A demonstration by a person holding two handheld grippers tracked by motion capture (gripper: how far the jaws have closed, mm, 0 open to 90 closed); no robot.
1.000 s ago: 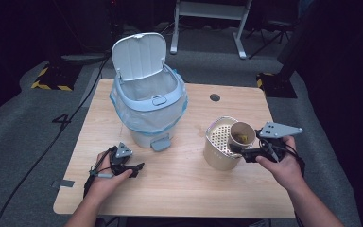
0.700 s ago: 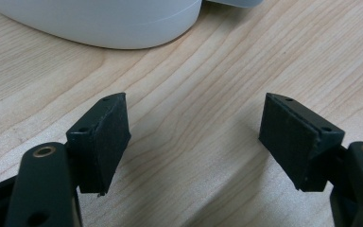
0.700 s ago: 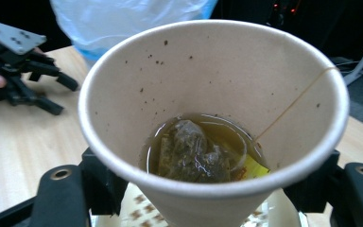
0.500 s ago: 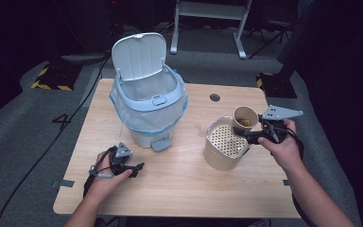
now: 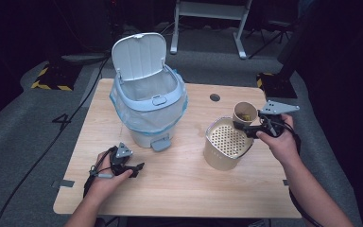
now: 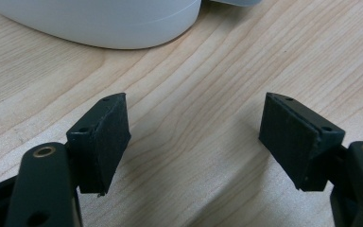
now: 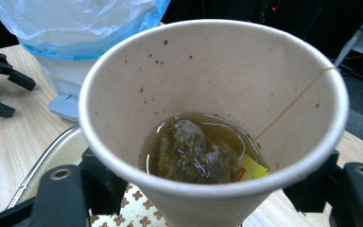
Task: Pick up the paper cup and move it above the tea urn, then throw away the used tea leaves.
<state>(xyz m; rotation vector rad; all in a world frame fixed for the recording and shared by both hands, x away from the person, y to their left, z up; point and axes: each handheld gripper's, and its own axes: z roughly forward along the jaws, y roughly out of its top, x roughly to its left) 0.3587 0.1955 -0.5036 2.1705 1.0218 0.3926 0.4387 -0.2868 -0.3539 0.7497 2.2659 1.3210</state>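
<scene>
My right gripper (image 5: 244, 126) is shut on a paper cup (image 5: 245, 113), holding it upright in the air just above the far rim of a beige perforated strainer basket (image 5: 226, 143). Inside the paper cup (image 7: 212, 113) lie a wet tea bag (image 7: 189, 151), a little tea and a string running to the rim. My left gripper (image 5: 134, 169) rests low on the table near the front left, open, with bare wood between its pads (image 6: 105, 137). A light-blue pedal bin (image 5: 149, 106) with a plastic liner stands mid-table, lid up.
The wooden table (image 5: 179, 189) has a round cable hole (image 5: 214, 97) at its back right. The bin's foot pedal (image 5: 160, 143) points toward the front edge. Beyond the table, a dark floor holds a white stand (image 5: 208, 19).
My right gripper has lifted the cup from beside the strainer basket up and slightly back, turning it upright over the basket's far rim. The left gripper has stayed put.
</scene>
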